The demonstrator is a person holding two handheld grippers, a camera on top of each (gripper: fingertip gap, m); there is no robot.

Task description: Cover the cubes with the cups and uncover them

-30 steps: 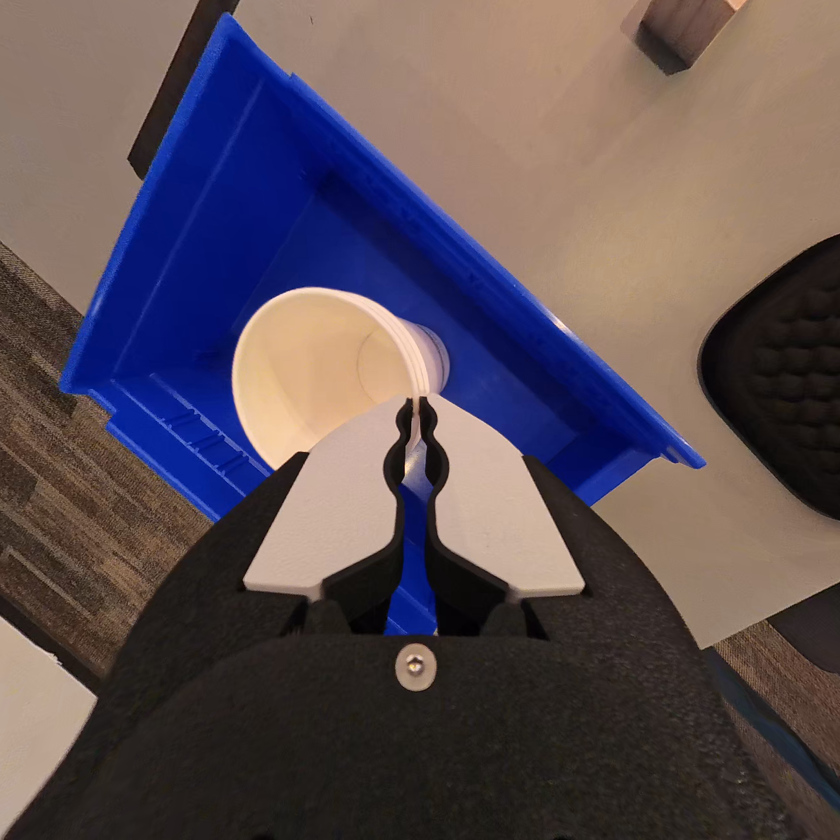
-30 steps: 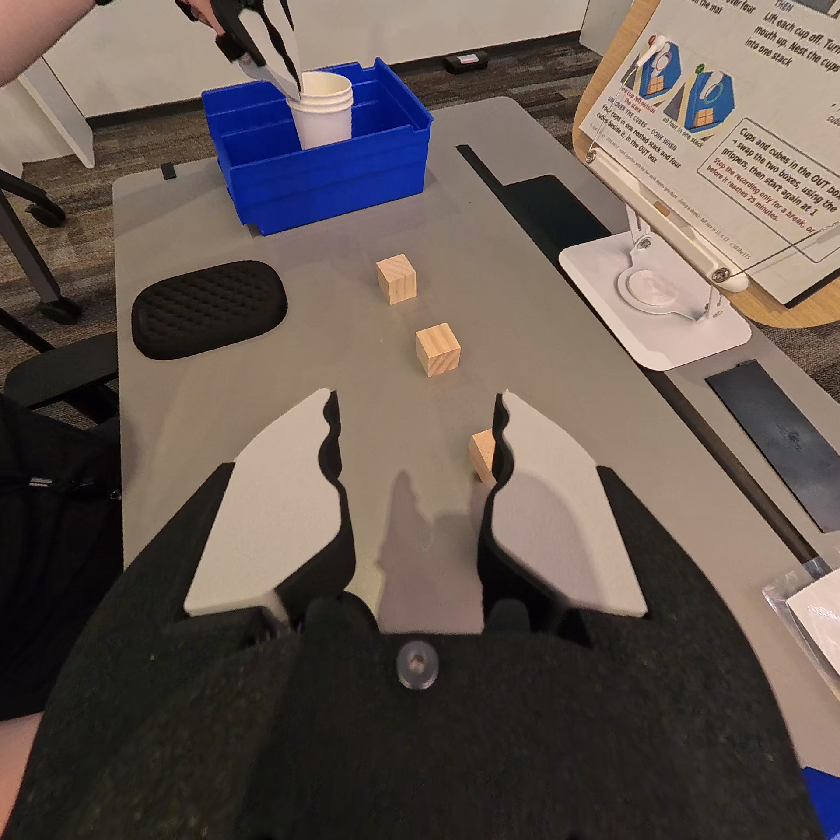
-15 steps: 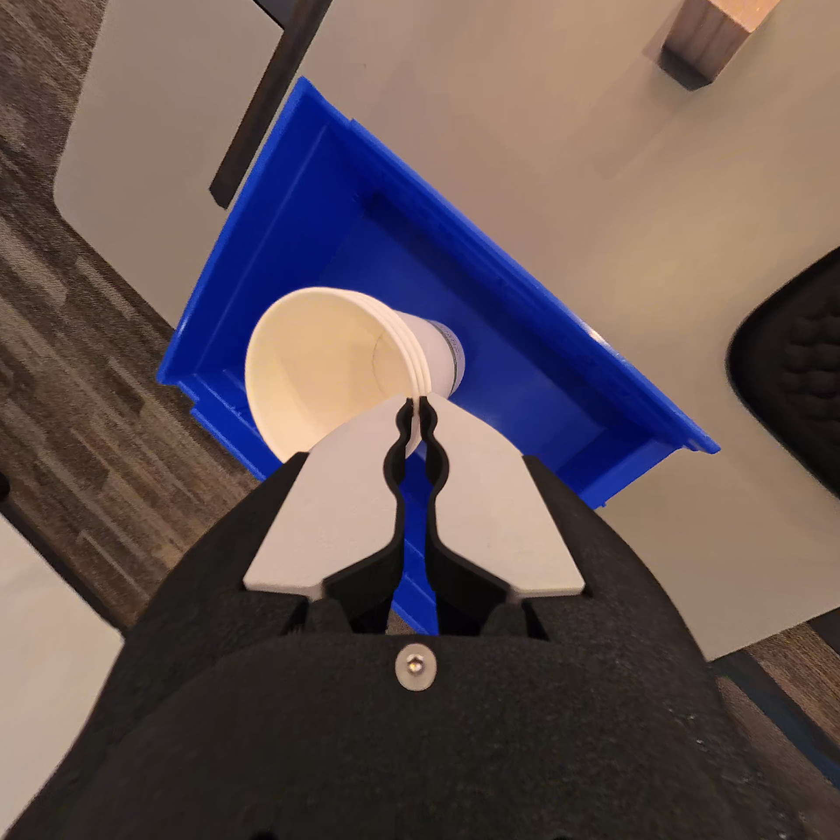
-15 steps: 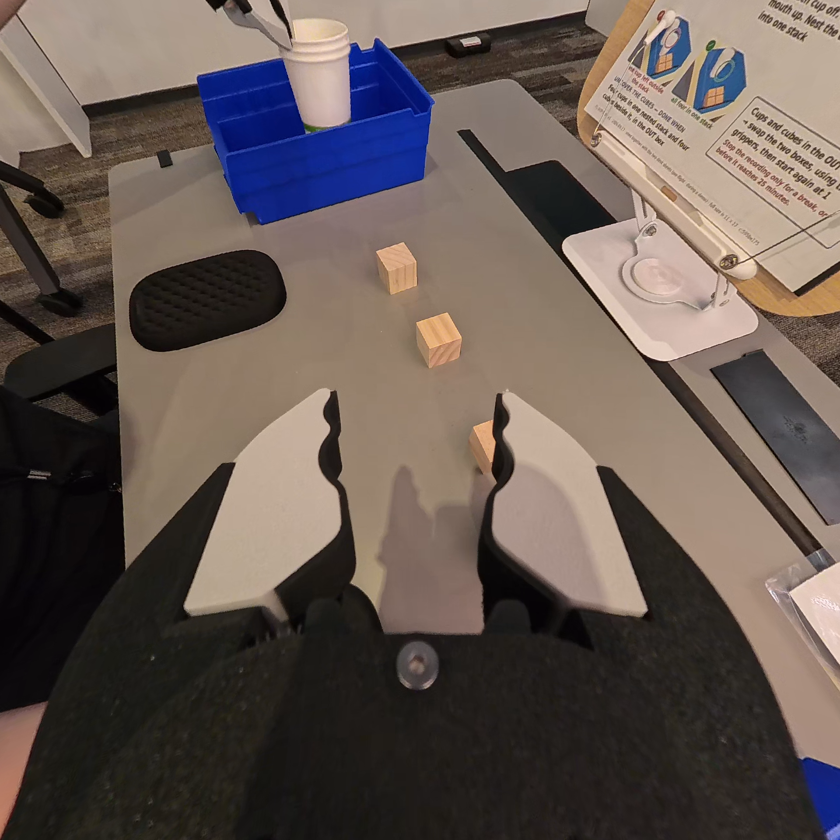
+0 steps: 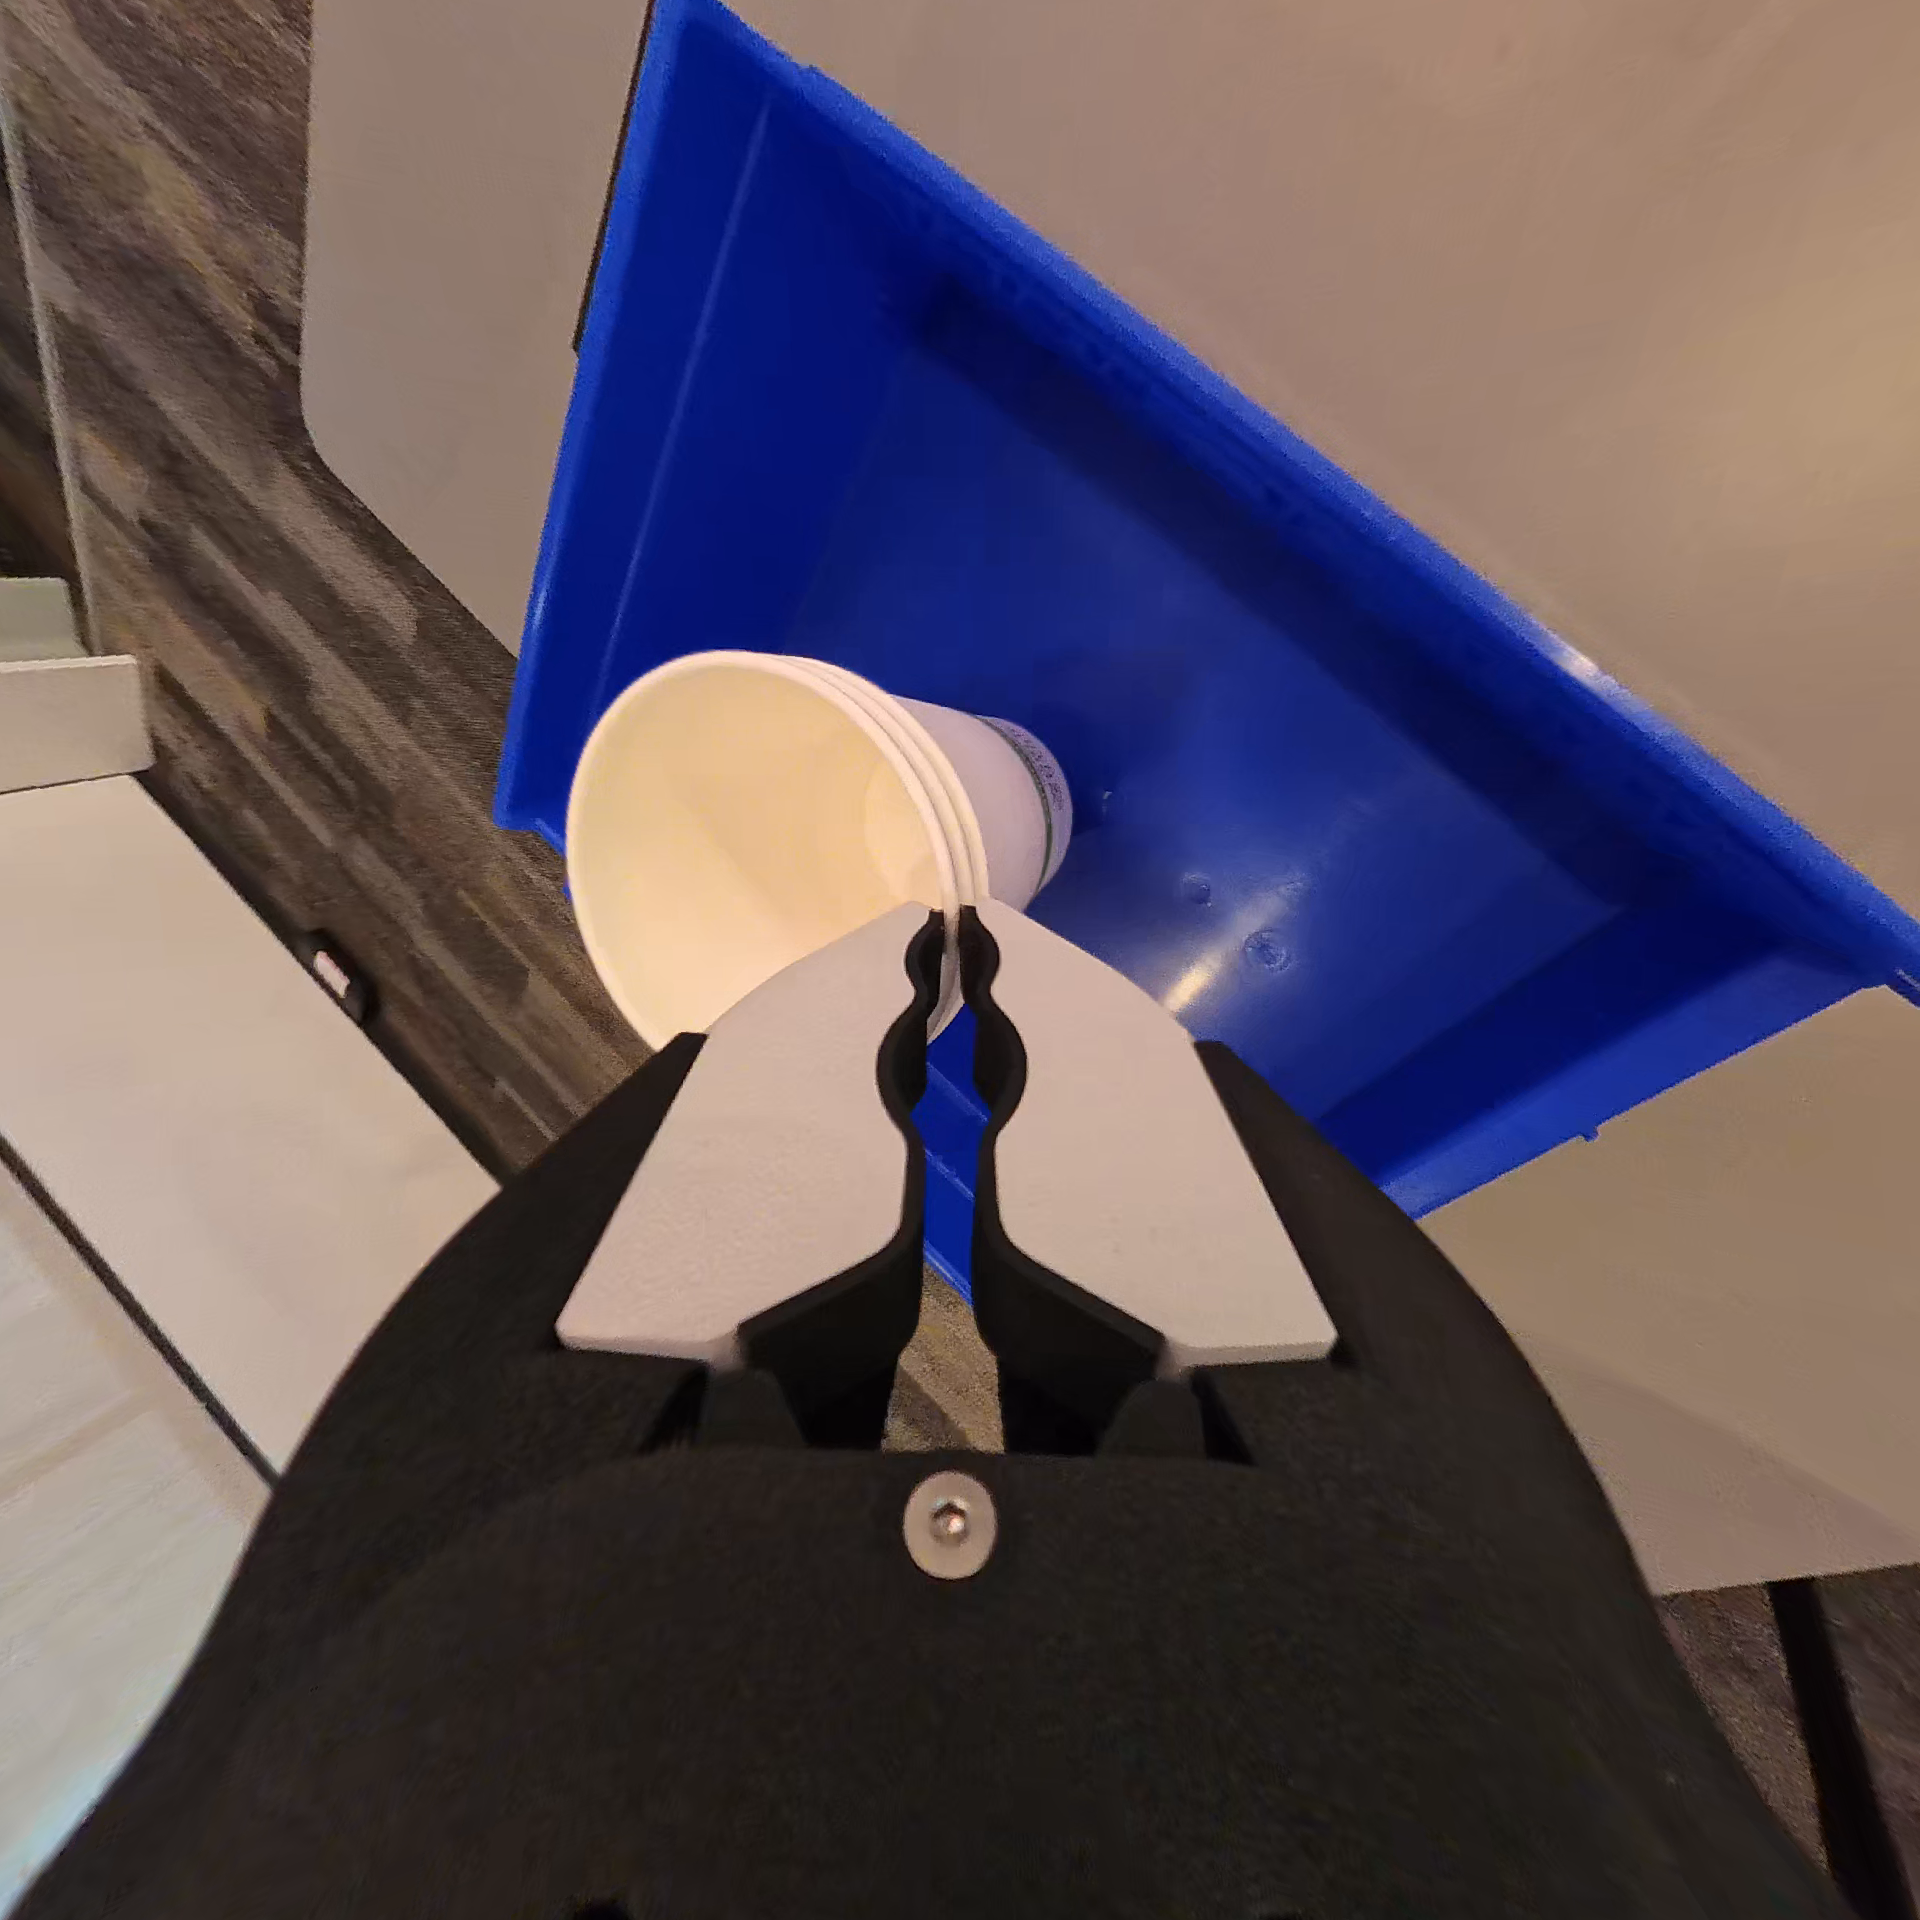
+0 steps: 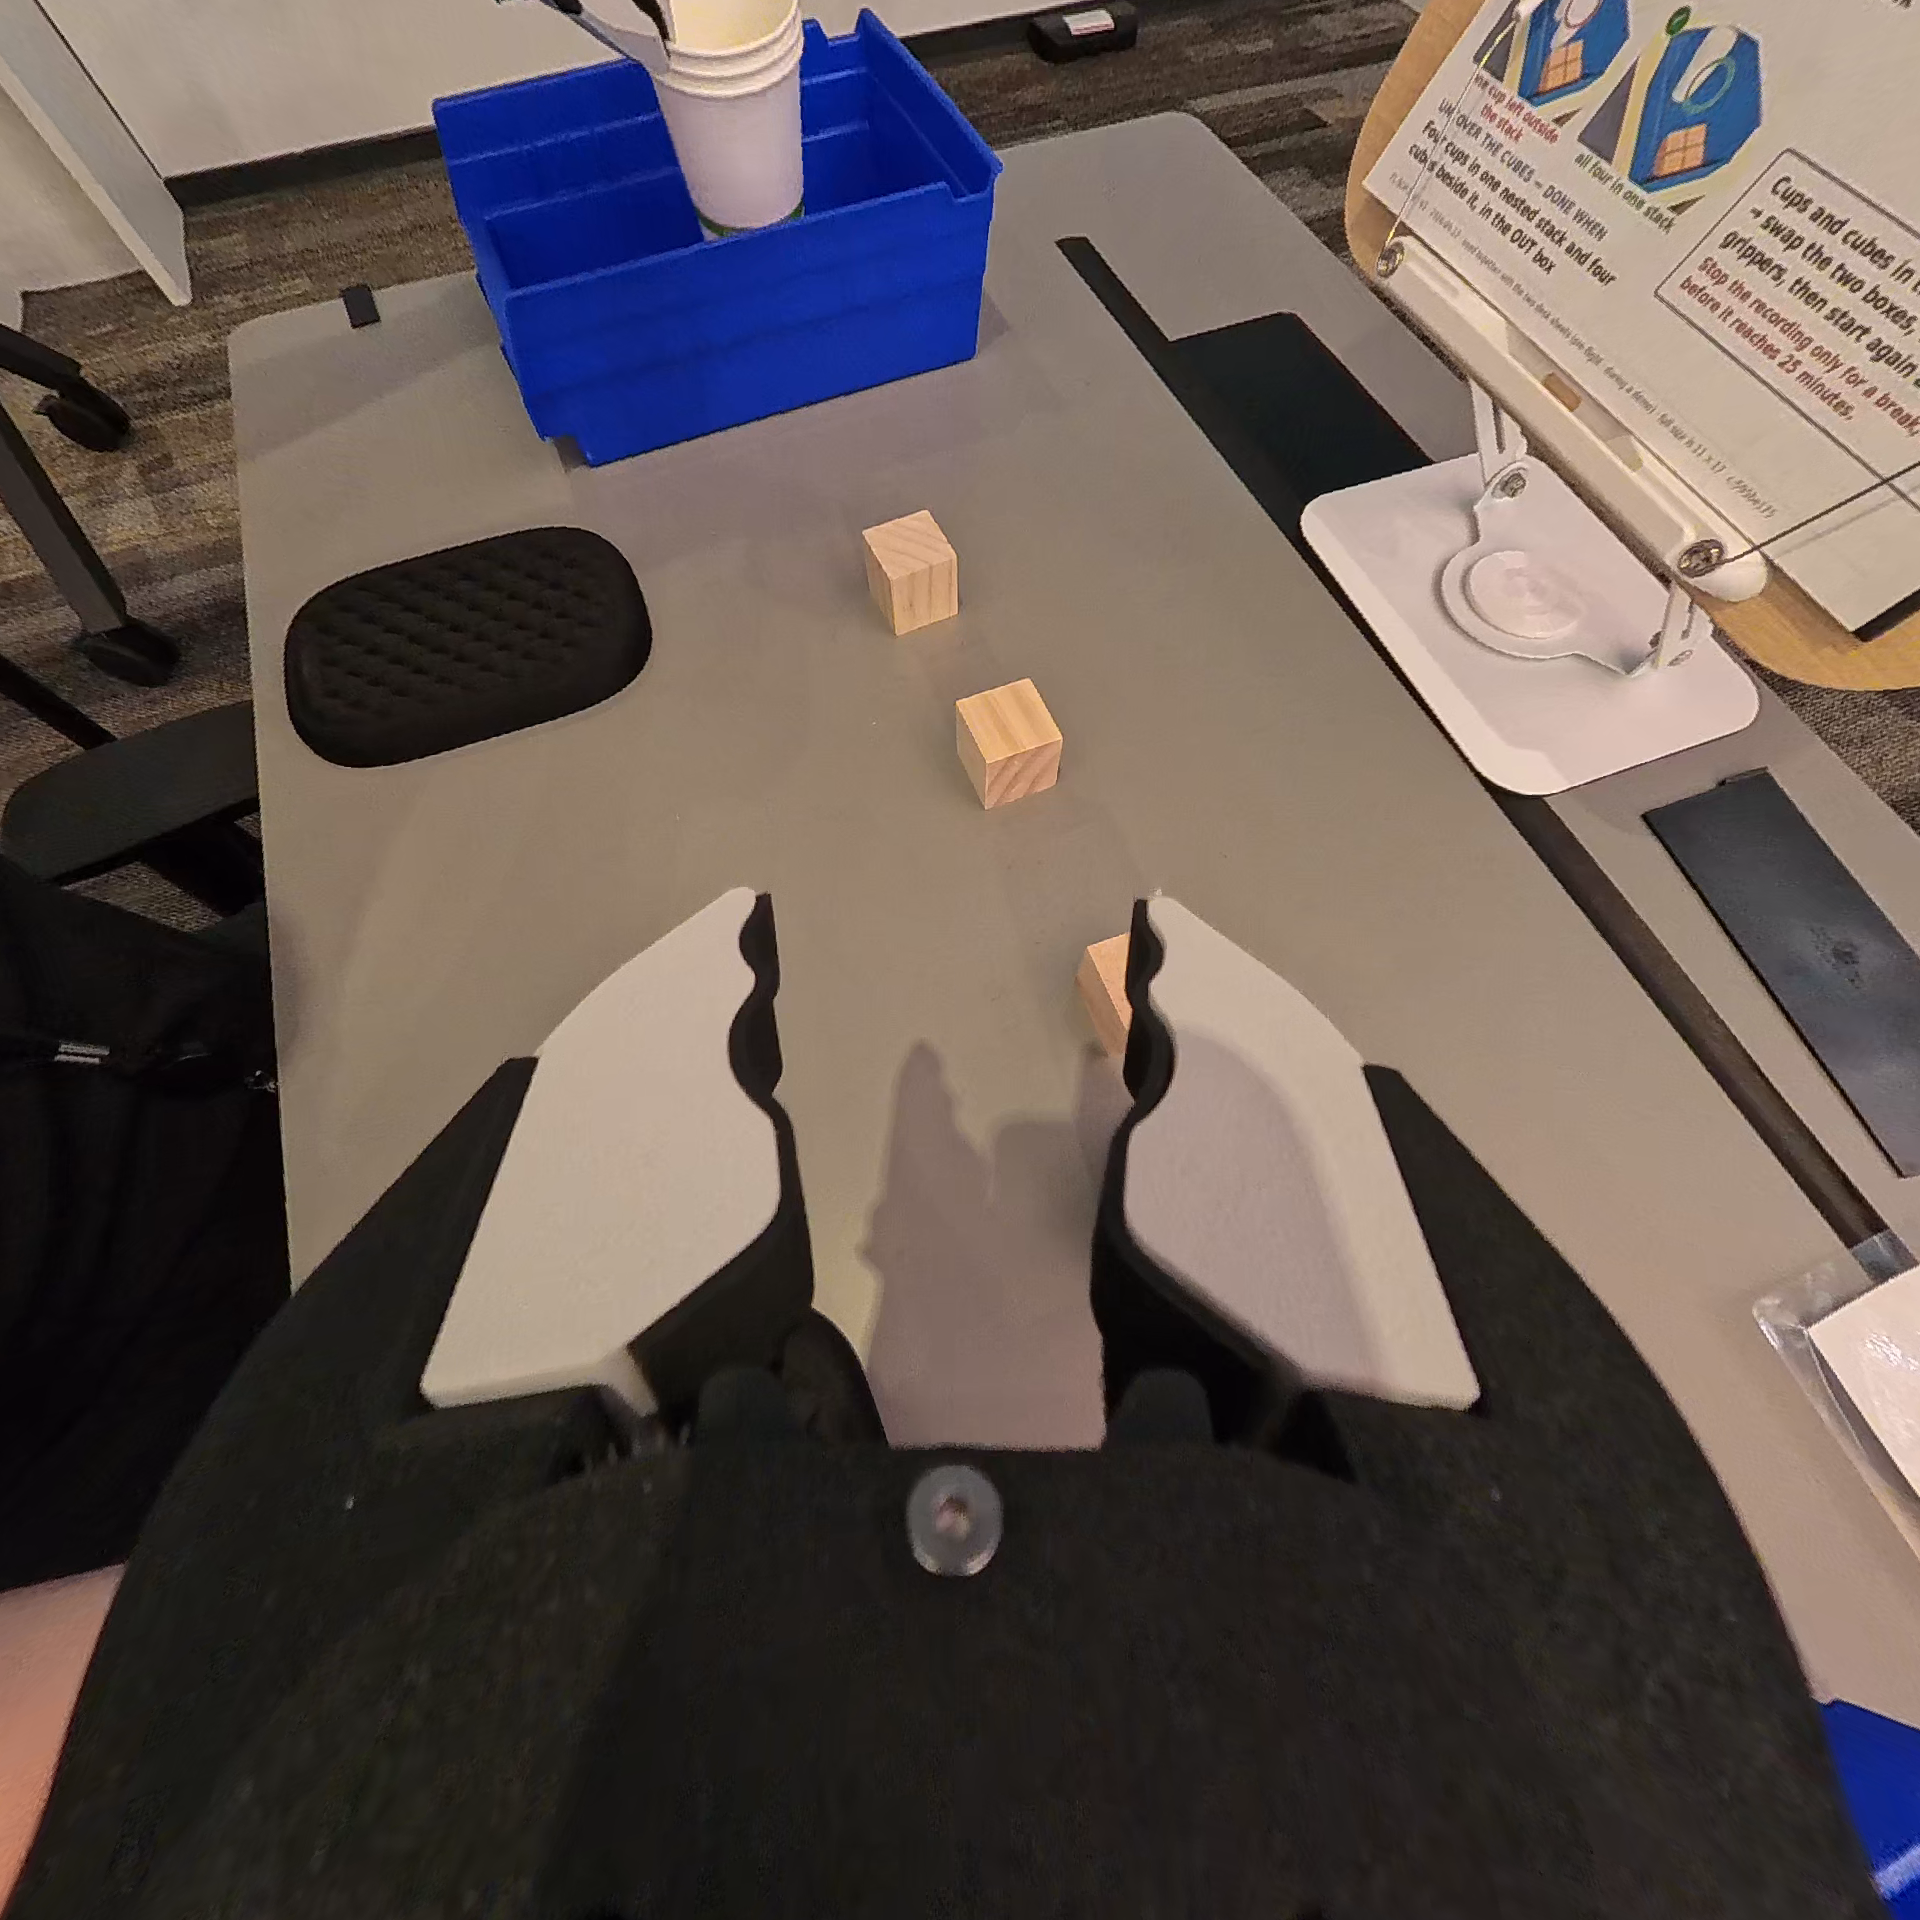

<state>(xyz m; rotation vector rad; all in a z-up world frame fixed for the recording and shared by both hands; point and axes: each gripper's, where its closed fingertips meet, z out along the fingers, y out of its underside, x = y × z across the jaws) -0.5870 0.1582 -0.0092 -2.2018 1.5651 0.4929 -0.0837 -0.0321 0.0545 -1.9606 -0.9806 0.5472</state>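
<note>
my left gripper (image 5: pixel 943 914) pinches the nested paper cup stack (image 5: pixel 821 821) by its rim above the blue bin (image 5: pixel 1143 582); right gripper (image 6: pixel 951 904) hangs open by the wooden cubes (image 6: pixel 1008 743), ready for cups.

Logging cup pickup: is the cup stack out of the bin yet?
Partly. Left gripper pinches the cup stack rim; its base sits below the blue bin front wall.

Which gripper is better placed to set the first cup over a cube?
Left. The left gripper is shut on the rim of the nested cup stack above the blue bin; the right gripper hangs open and empty.
</note>
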